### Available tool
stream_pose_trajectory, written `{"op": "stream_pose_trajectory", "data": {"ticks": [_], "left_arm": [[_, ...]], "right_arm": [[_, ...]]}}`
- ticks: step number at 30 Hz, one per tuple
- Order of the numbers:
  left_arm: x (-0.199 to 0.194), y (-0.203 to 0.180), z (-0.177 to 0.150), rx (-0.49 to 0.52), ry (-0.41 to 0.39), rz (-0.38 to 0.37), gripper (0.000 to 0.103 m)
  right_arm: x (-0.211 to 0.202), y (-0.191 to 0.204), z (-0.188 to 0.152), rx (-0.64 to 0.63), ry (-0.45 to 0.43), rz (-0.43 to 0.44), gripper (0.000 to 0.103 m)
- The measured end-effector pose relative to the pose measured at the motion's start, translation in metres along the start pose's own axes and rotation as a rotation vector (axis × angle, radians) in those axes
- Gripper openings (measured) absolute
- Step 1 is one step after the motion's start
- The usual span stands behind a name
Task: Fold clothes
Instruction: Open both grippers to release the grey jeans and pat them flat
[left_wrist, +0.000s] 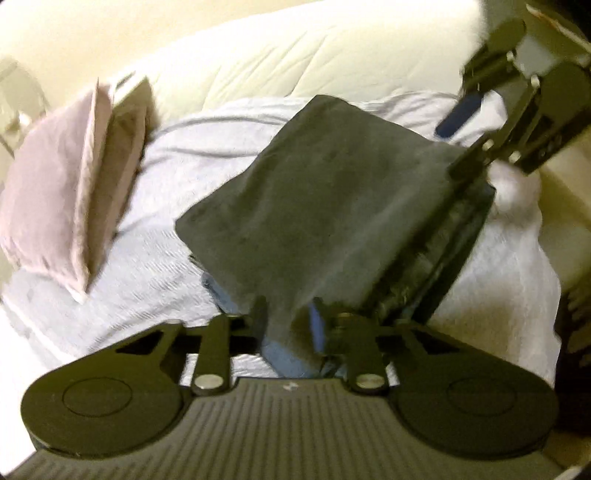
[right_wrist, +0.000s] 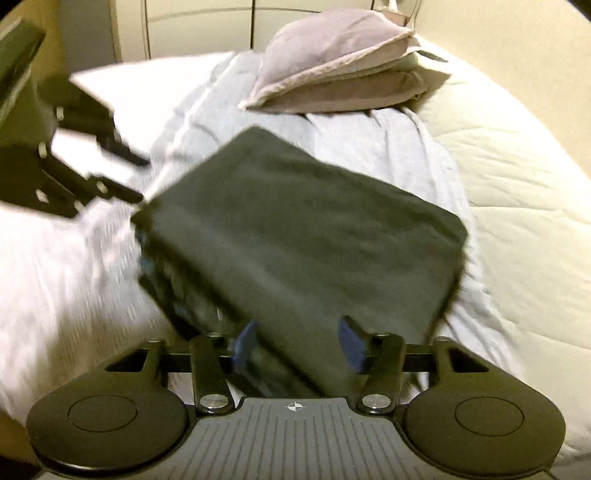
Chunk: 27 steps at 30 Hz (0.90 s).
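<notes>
A dark grey folded garment (left_wrist: 332, 206) hangs tilted over the pale blue sheet (left_wrist: 177, 177) on the bed, its layered edge (left_wrist: 443, 258) facing right in the left wrist view. My left gripper (left_wrist: 288, 321) is shut on the garment's near corner, which droops between its fingers. My right gripper (right_wrist: 297, 343) holds the opposite side of the garment (right_wrist: 295, 229), whose thick fold fills the gap between its blue pads (right_wrist: 245, 341). Each gripper shows in the other's view: the right gripper (left_wrist: 461, 138) at the garment's far right corner, the left gripper (right_wrist: 142, 181) at its left corner.
Two mauve pillows (left_wrist: 62, 184) are stacked at the head of the bed, also visible as the pillows (right_wrist: 332, 62) behind the garment. A cream quilt (right_wrist: 517, 166) covers the bed's far side. Pale cabinet doors (right_wrist: 192, 26) stand beyond the bed.
</notes>
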<state>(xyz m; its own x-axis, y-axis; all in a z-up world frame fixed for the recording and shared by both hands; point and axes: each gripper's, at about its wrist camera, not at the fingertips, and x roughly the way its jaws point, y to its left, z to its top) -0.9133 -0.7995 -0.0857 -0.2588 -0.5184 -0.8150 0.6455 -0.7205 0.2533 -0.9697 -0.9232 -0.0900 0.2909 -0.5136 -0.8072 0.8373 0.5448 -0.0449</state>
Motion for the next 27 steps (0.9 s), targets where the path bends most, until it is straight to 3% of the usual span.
{"op": "stream_pose_trajectory", "data": {"ticks": [2, 7, 11, 15, 19, 23, 27], "left_arm": [[0.023, -0.001, 0.000, -0.022, 0.065, -0.005, 0.013], [0.050, -0.001, -0.006, -0.053, 0.127, -0.001, 0.014], [0.039, 0.009, 0.007, -0.074, 0.132, -0.017, 0.014], [0.025, 0.029, 0.026, -0.125, 0.076, 0.006, 0.014], [0.045, 0.053, 0.049, -0.167, 0.051, 0.036, 0.014], [0.084, 0.073, 0.066, -0.220, 0.095, 0.030, 0.012], [0.121, 0.082, 0.068, -0.245, 0.180, 0.037, 0.012]], "right_arm": [[0.020, 0.001, 0.007, 0.000, 0.012, 0.029, 0.037], [0.073, -0.004, 0.001, 0.042, 0.114, 0.114, 0.037], [0.060, -0.016, 0.015, 0.033, 0.103, 0.147, 0.037], [0.035, -0.055, 0.023, 0.089, 0.012, 0.073, 0.037], [0.047, -0.099, 0.035, 0.151, -0.005, -0.015, 0.037], [0.070, -0.134, 0.057, 0.179, -0.046, -0.051, 0.037], [0.113, -0.158, 0.075, 0.228, 0.010, -0.063, 0.037]]}}
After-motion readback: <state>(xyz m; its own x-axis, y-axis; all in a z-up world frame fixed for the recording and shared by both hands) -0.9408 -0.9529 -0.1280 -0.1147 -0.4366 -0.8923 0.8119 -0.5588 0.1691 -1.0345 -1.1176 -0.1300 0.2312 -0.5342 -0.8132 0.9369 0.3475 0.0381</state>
